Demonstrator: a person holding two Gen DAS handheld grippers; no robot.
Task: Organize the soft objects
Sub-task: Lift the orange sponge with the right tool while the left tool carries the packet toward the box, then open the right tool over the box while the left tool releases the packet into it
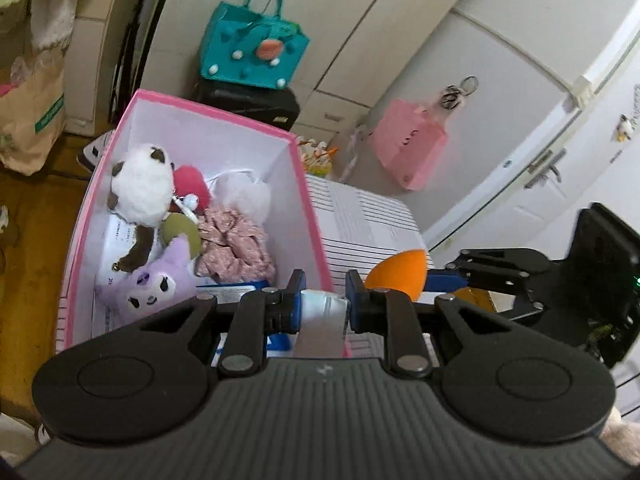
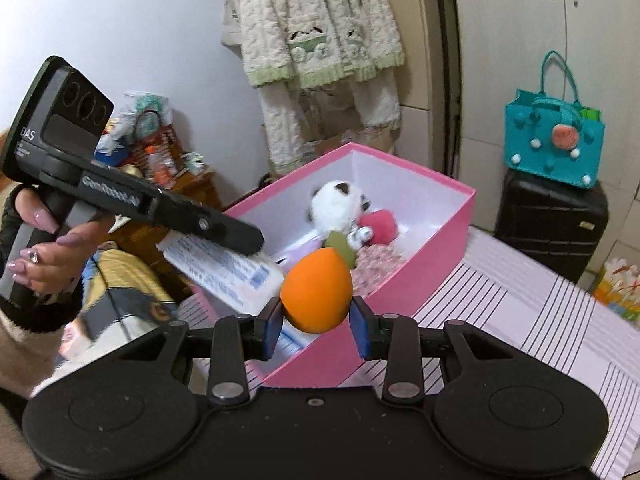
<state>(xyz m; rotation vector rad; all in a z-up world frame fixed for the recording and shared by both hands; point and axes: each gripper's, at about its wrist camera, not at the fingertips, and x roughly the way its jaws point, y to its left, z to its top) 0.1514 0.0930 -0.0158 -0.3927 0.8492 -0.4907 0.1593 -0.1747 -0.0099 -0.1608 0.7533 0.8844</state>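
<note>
My left gripper [image 1: 323, 302] is shut on a flat white packet [image 1: 322, 312] with blue print, held over the near corner of the pink box [image 1: 310, 216]. In the right wrist view the same packet [image 2: 228, 270] hangs over the box's left end. My right gripper [image 2: 316, 322] is shut on an orange egg-shaped sponge [image 2: 316, 290], just before the box's near wall [image 2: 436, 236]. The sponge [image 1: 396, 270] shows beside the box in the left wrist view. Inside the box lie a white panda plush [image 1: 140, 184], a purple plush [image 1: 154, 284], a red pompom [image 1: 192, 186] and pink ruffled cloth [image 1: 236, 244].
The box stands on a striped cloth [image 2: 520, 320]. A teal felt bag [image 2: 554, 140] sits on a black suitcase [image 2: 552, 220] behind it. A pink bag [image 1: 408, 144] hangs on a white door. A fleece garment [image 2: 320, 36] hangs behind. A hand [image 2: 48, 248] grips the left tool.
</note>
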